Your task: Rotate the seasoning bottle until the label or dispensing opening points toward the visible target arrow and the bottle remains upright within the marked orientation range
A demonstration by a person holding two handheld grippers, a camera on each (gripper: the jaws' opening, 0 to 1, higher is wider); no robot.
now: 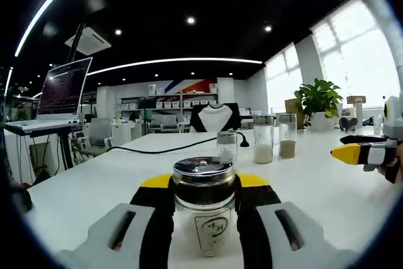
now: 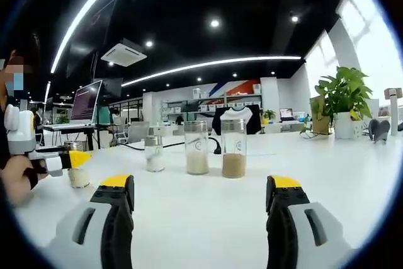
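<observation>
My left gripper is clamped on the seasoning bottle, its two black jaws pressed to the glass on either side just below the lid. The bottle stands upright between them on the white worktop, with a printed label facing me, low on the glass.

I judge the bottle rigid and fairly light: clear glass, a shiny metal cap, and what may be pale contents. Glass like this is smooth and apt to slip in the jaws if I turn too quickly, and it would break if it toppled off the worktop. The hold just under the lid seems sound for turning, though being high it could tip the base; a grip nearer the middle of the body would keep it steadier.

I cannot make out a target arrow or marked range on the worktop, so I cannot say how far the label has to go.

My right gripper hangs with its jaws wide apart and nothing between them, above bare worktop. Ahead of it stand three more bottles: a small one with white powder, a taller one with pale grains and one with brown grains. The same gripper appears in the left gripper view, well off to the right of the held bottle.
</observation>
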